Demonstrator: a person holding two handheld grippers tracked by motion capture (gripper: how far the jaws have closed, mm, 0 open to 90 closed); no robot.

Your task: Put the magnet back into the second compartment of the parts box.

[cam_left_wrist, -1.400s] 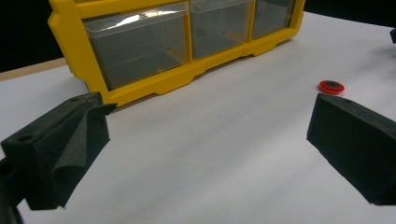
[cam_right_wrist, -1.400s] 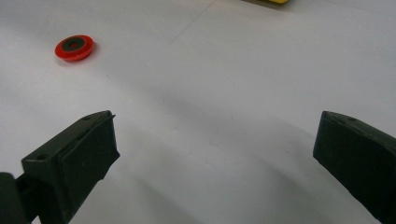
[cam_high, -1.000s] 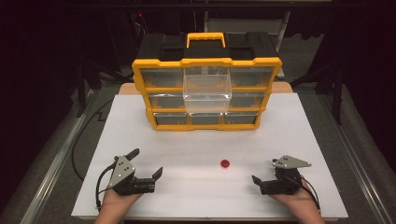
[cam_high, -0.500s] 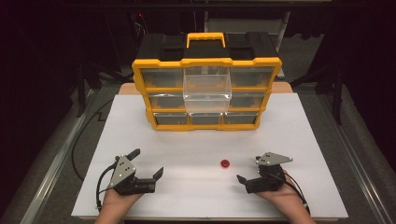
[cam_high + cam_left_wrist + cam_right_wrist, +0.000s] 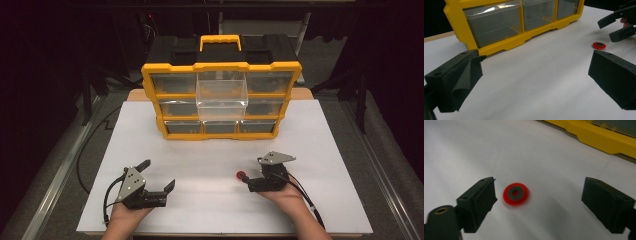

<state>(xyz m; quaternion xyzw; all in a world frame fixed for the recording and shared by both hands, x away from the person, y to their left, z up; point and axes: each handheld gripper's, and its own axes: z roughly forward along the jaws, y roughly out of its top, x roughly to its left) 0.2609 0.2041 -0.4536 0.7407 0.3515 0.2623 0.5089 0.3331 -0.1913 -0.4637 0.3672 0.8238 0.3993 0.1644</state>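
1. The red washer (image 5: 242, 175) lies flat on the white table (image 5: 320, 145), well in front of the yellow drawer cabinet (image 5: 155, 82), toward 5 o'clock from the cabinet's lower middle in the high view.
2. The right tool (image 5: 251, 184) is by far the nearer one: the washer sits just off its jaw tips, at about 10 o'clock from them in the high view. The left tool (image 5: 159, 176) rests well apart, off toward 9 o'clock from the washer.
3. In the right gripper view the washer (image 5: 515, 193) lies between the two jaws but off centre, near the jaw at 9 o'clock and well clear of the one at 3 o'clock. It is a round disc with a centre hole, so it has no long axis to line up with.
4. The right tool (image 5: 537, 195) is spread wide and holds nothing; a small shift toward 9 o'clock would likely centre the washer before closing.
5. The left tool (image 5: 534, 75) is also spread wide and empty, with the washer (image 5: 599, 45) far off at 2 o'clock.
6. One clear drawer (image 5: 222, 95) stands pulled out from the cabinet's middle column.
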